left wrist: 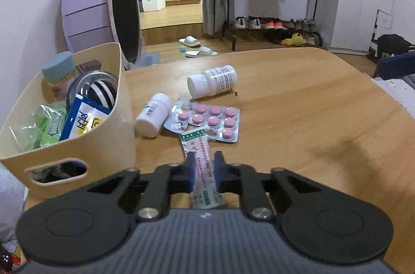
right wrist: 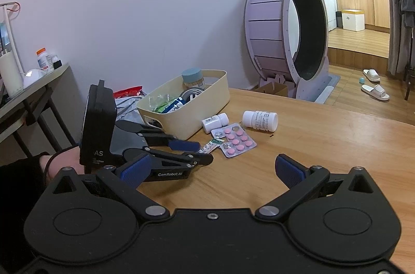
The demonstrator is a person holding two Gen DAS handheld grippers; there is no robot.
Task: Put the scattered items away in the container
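A cream container (left wrist: 77, 152) (right wrist: 186, 123) stands at the table's left and holds a jar, green packets and a blue sachet. Beside it lie a small white bottle (left wrist: 153, 115) (right wrist: 215, 121), a larger white bottle (left wrist: 212, 80) (right wrist: 260, 120) and a blister pack of pink pills (left wrist: 210, 121) (right wrist: 237, 140). My left gripper (left wrist: 205, 157) (right wrist: 205, 150) is shut on a thin paper strip (left wrist: 197, 144) (right wrist: 211, 145), low over the table, just in front of the blister pack. The right gripper (right wrist: 212, 170) hovers open and empty nearer the front edge.
A large purple cat wheel (left wrist: 98, 6) (right wrist: 282, 35) stands on the floor behind the table. Plastic bags (right wrist: 127, 100) lie left of the container. A side table (right wrist: 33, 82) with bottles is at far left. Bare wooden tabletop (left wrist: 311, 105) stretches to the right.
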